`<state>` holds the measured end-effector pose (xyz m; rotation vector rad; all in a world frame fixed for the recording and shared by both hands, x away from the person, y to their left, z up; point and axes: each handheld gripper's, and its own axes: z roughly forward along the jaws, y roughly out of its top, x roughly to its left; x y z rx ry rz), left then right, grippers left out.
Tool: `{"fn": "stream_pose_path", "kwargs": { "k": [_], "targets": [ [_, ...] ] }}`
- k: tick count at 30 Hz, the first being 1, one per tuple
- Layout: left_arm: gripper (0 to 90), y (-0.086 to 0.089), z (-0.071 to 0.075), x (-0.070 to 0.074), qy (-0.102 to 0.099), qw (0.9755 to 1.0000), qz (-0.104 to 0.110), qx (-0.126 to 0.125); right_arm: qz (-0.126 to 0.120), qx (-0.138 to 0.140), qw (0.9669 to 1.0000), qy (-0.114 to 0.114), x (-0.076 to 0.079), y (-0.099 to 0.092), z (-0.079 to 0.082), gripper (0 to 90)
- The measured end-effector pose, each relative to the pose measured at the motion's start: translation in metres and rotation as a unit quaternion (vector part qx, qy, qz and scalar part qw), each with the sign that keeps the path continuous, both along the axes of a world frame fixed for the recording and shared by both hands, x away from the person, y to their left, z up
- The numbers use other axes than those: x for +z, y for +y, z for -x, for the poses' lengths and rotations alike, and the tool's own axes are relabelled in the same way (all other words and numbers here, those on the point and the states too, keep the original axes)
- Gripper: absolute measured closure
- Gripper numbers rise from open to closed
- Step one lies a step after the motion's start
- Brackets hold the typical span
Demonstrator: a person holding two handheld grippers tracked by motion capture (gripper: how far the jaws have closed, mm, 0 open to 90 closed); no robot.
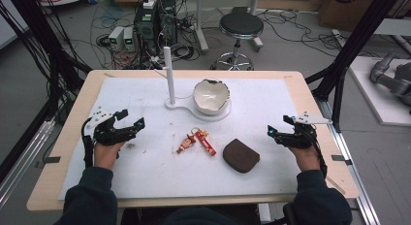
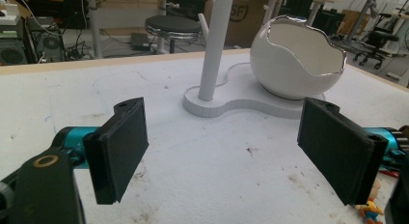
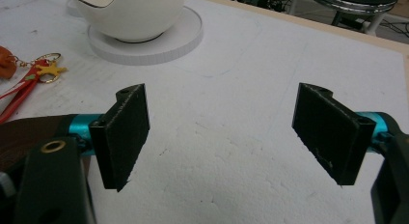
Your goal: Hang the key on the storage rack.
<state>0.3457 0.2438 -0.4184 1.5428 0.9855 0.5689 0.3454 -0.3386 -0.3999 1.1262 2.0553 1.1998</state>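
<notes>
A white eggshell-shaped bowl (image 1: 211, 95) (image 2: 296, 60) (image 3: 130, 14) sits on a flat white stand (image 1: 181, 106) (image 2: 231, 105) that carries an upright white post (image 1: 168, 74) (image 2: 214, 45). In front of it lie a keychain (image 1: 196, 141) with a small figure and a red tag (image 3: 29, 79), and a brown pouch (image 1: 241, 155) (image 3: 24, 132). My left gripper (image 1: 132, 119) (image 2: 226, 151) rests open at the left of the mat, nothing between its jaws. At the mat's right edge my right gripper (image 1: 280, 125) (image 3: 231, 137) is open and empty too.
A white mat (image 1: 145, 171) covers the wooden table (image 1: 65, 133). Beyond the far edge stand a black stool (image 1: 240, 28), electronics boxes (image 1: 155, 21) and cables on the floor. A dark frame post (image 1: 354, 45) rises at the right.
</notes>
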Motion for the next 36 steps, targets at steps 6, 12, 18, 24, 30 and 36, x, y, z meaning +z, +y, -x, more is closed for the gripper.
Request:
{"fn": "stream_pose_path", "kwargs": {
  "k": [6, 12, 18, 24, 30, 36],
  "targets": [
    [18.0, -0.004, -0.001, 0.000, 0.002, 0.9999, -0.005, -0.011, 0.005, -0.004, 1.0000, -0.002, 0.000, 0.001, 0.002, 21.2],
    [18.0, -0.011, 0.001, 0.001, 0.002, 0.9998, -0.005, -0.019, 0.005, -0.005, 1.0000, -0.003, -0.001, 0.003, 0.005, 21.2],
    [18.0, -0.025, -0.002, 0.000, 0.006, 0.9995, -0.006, -0.031, -0.003, -0.017, 0.9997, -0.017, 0.002, 0.005, 0.001, 21.2],
    [20.6, -0.037, 0.000, 0.002, 0.007, 0.9986, -0.006, -0.052, 0.006, -0.013, 0.9998, -0.017, 0.001, 0.011, -0.003, 21.2],
    [22.9, -0.070, 0.001, -0.003, 0.036, 0.9922, -0.027, -0.117, 0.002, -0.018, 0.9998, -0.012, 0.000, 0.008, 0.000, 21.2],
    [25.6, -0.105, -0.002, -0.014, 0.082, 0.9807, -0.093, -0.151, 0.005, -0.017, 0.9998, -0.007, -0.002, 0.007, -0.002, 21.2]
  ]
}}
